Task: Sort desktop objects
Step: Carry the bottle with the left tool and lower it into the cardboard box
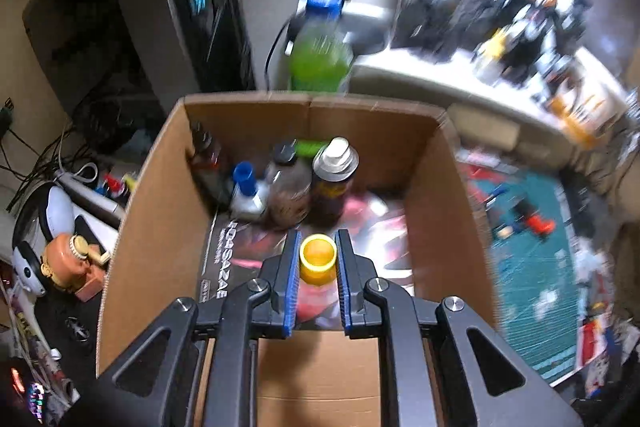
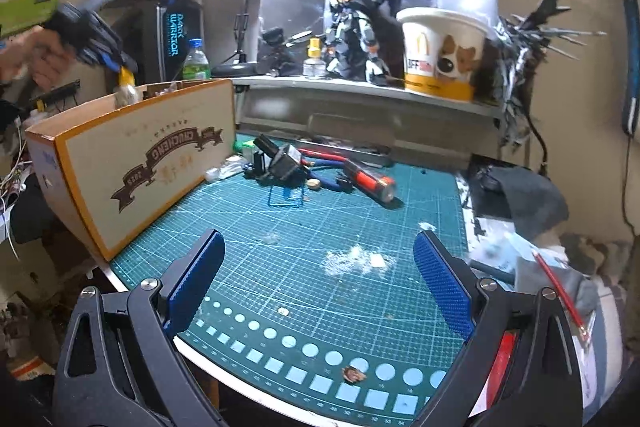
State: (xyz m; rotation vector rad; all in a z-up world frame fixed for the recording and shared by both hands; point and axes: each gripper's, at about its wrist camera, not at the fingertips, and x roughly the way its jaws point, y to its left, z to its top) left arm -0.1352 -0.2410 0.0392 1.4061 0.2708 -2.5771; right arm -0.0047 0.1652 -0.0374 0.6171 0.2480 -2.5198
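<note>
My left gripper [image 1: 318, 247] is shut on a small bottle with a yellow cap [image 1: 318, 259], held above the open cardboard box [image 1: 160, 227]. At the far end of the box stand several bottles: a blue-capped white one [image 1: 246, 191], a brown jar [image 1: 288, 187] and a silver-capped dark bottle [image 1: 334, 175]. In the right wrist view the same box [image 2: 140, 163] sits at the left edge of the green cutting mat [image 2: 320, 247], with the left gripper [image 2: 124, 73] over it holding the yellow-capped bottle [image 2: 126, 79]. My right gripper [image 2: 318, 267] stands open over the mat, holding nothing.
A red-and-orange cylinder [image 2: 370, 183], black parts [image 2: 276, 163] and red and blue tools [image 2: 324, 157] lie at the mat's far side. A shelf [image 2: 360, 91] carries a robot model [image 2: 360, 27], a paper bucket [image 2: 440, 51] and a yellow-capped bottle [image 2: 312, 59]. A green drink bottle [image 1: 320, 47] stands behind the box.
</note>
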